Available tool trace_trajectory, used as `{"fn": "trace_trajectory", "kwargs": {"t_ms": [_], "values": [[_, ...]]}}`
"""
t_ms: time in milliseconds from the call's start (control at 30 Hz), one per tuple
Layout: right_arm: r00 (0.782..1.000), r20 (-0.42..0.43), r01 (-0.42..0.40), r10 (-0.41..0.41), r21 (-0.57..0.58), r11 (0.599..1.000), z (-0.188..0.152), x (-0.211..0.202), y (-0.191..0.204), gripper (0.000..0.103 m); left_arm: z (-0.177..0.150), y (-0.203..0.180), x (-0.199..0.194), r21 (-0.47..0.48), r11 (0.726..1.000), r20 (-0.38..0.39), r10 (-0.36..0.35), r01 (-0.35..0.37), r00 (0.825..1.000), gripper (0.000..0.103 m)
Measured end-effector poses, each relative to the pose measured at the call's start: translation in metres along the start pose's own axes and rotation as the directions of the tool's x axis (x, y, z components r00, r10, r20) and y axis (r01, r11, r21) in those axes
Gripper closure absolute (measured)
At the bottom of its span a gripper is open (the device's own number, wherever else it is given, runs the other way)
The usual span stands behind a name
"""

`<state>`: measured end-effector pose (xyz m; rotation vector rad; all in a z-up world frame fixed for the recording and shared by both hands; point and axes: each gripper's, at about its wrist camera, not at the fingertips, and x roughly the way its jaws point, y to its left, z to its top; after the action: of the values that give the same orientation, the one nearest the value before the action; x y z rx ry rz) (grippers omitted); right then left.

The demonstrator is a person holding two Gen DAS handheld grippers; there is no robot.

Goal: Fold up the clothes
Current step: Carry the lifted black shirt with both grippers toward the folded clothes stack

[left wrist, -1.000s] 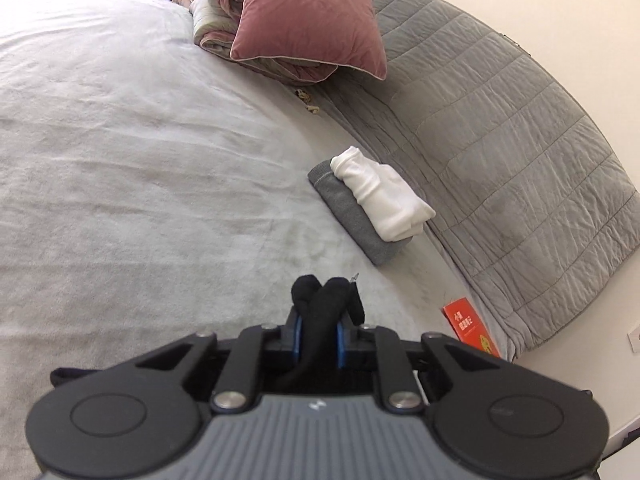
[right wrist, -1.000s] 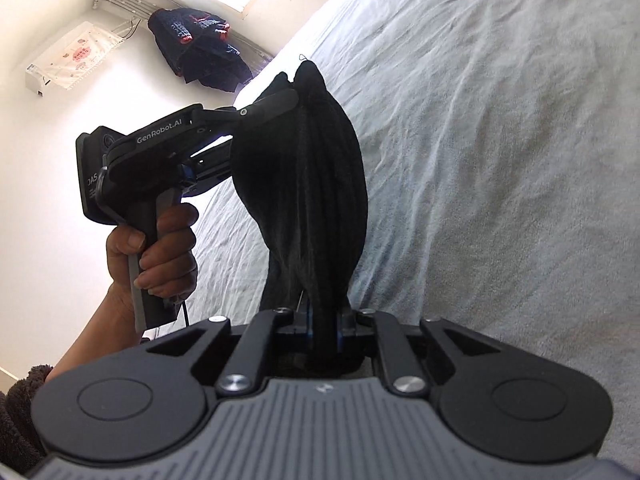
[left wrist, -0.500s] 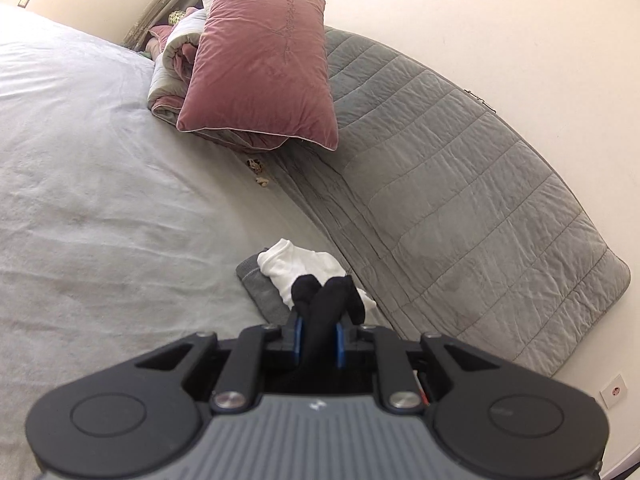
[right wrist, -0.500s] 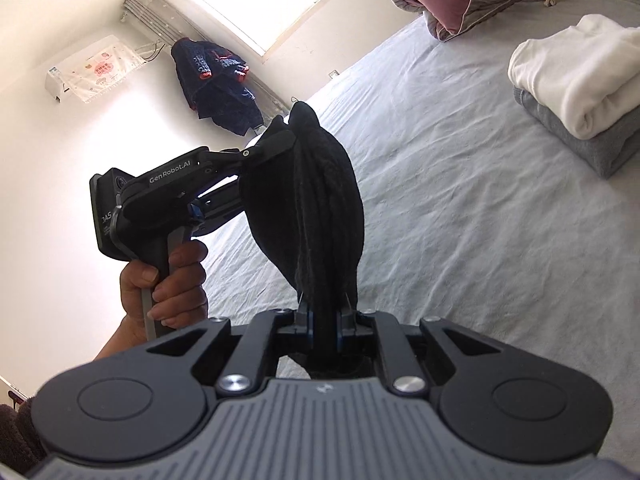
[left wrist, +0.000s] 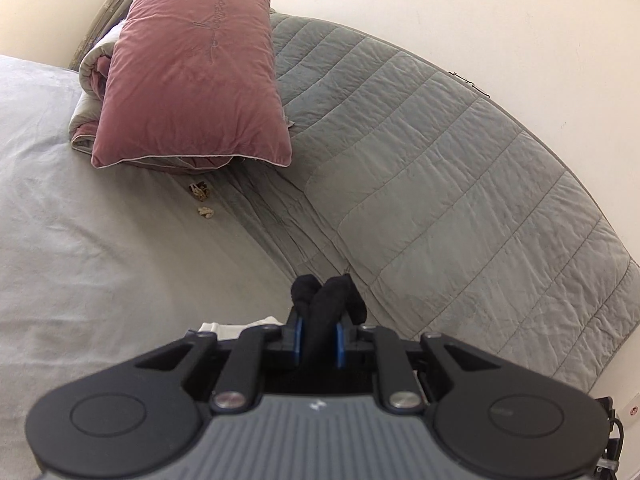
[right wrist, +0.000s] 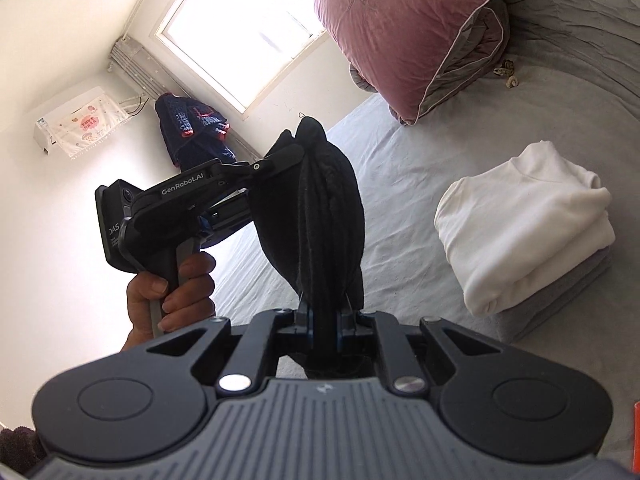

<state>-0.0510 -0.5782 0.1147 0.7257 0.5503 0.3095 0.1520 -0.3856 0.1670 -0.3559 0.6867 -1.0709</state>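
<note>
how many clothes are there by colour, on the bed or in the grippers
black: 1, the black garment held up between both grippers
white: 1, the white folded top
grey: 1, the grey folded garment under it
total: 3

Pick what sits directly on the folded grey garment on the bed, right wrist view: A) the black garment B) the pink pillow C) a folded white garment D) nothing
C: the folded white garment lies stacked on the folded grey garment, while the pink pillow rests farther up the bed and the black garment hangs clamped between both grippers.
</note>
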Motion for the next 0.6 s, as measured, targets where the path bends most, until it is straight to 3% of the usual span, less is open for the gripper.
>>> {"fn": "trace_trajectory", "kwargs": {"t_ms": [267,467,600], "values": [[0.997,0.066,-0.047,0.041,0.086,0.995,0.032,-0.007,-0.055,0.091,0.03,-0.027,0.077,0.149,0.986,-0.092,0.09,-0.075,0.992,0.088],[0.997,0.073,-0.001,-0.01,0.144,0.99,0.055,-0.006,-0.11,0.091,0.036,-0.024,0.145,0.232,0.964,-0.163,0.174,-0.133,0.971,0.088],[0.993,0.058,0.095,-0.105,0.15,0.984,0.056,-0.003,-0.145,0.09,0.024,-0.009,0.195,0.28,0.95,-0.216,0.203,-0.139,0.955,0.088]]}}
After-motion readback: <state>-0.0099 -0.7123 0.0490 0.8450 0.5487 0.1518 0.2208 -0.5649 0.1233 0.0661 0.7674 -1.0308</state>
